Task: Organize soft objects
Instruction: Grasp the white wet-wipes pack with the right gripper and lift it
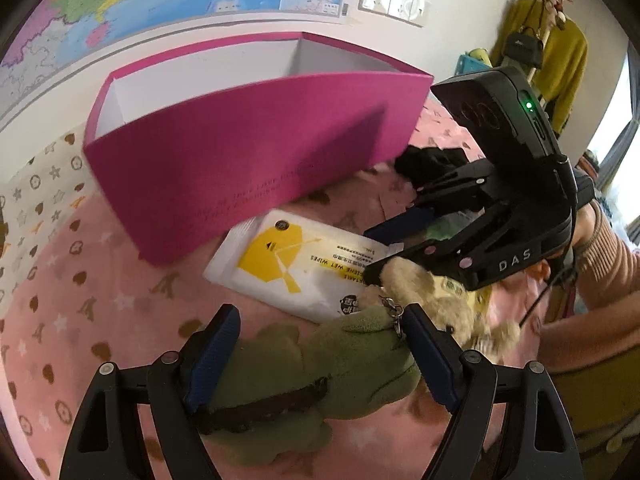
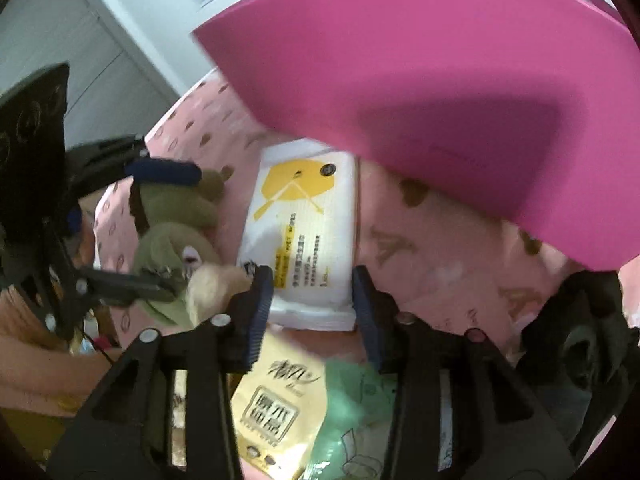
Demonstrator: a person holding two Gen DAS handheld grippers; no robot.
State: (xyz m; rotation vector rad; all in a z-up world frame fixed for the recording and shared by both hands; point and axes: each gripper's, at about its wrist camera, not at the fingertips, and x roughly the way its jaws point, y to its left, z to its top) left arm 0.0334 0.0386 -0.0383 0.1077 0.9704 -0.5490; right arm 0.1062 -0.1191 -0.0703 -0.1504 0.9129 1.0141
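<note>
Pink blanket holding toys. Left gripper open, jaws sitting around green plush, not squeezing. Right gripper half open around wipes pack. Squeeze gently, lift into pink box.

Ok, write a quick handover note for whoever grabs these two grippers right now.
Left gripper: jaws wide, straddling the green plush toy on the pink bedspread; no clear squeeze yet.
Right gripper: jaws part open, either side of the wet wipes pack.
Pink box just behind; what it holds is hidden.
Left: beige plush, tissue packs, black cloth.
</note>
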